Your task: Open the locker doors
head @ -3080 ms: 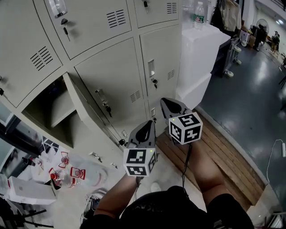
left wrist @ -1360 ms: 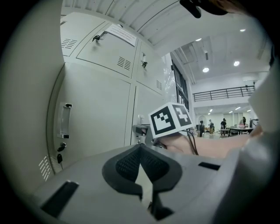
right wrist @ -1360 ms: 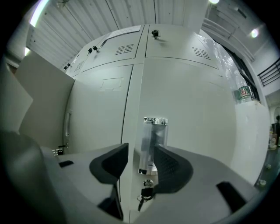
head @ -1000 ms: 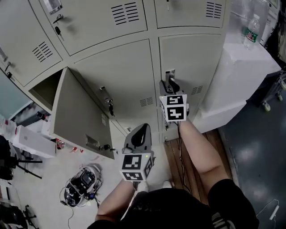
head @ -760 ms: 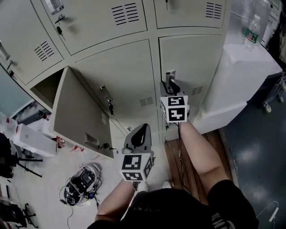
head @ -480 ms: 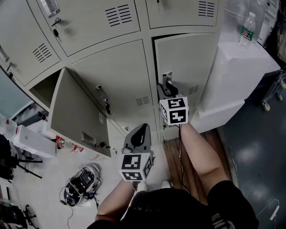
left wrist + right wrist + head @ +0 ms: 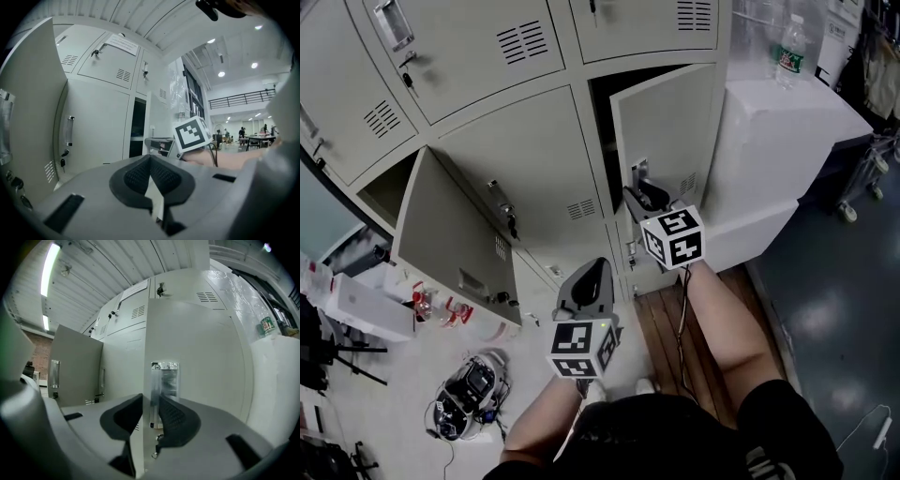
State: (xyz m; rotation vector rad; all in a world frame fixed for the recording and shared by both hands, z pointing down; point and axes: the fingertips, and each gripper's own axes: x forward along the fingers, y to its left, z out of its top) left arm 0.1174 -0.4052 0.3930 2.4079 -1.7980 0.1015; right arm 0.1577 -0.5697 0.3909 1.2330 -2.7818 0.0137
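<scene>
Nearest, the left gripper [image 7: 598,266]: jaws clenched together on nothing, apart from the lockers [image 7: 478,47]. Next, the right gripper [image 7: 634,194]: its jaws have just been closing and grasp the free edge of the right locker door [image 7: 670,122], beside its handle plate [image 7: 164,380]. Doors open: two, this one partly and the left door [image 7: 441,234] wider. One closed door [image 7: 525,159] lies between them. Beyond, one bottle [image 7: 785,54] stands on a white surface [image 7: 778,122]. The floor [image 7: 384,394] is pale at left, with wooden boards [image 7: 661,328] at centre.

No readable text; the bottle label [image 7: 785,58] is too small.
</scene>
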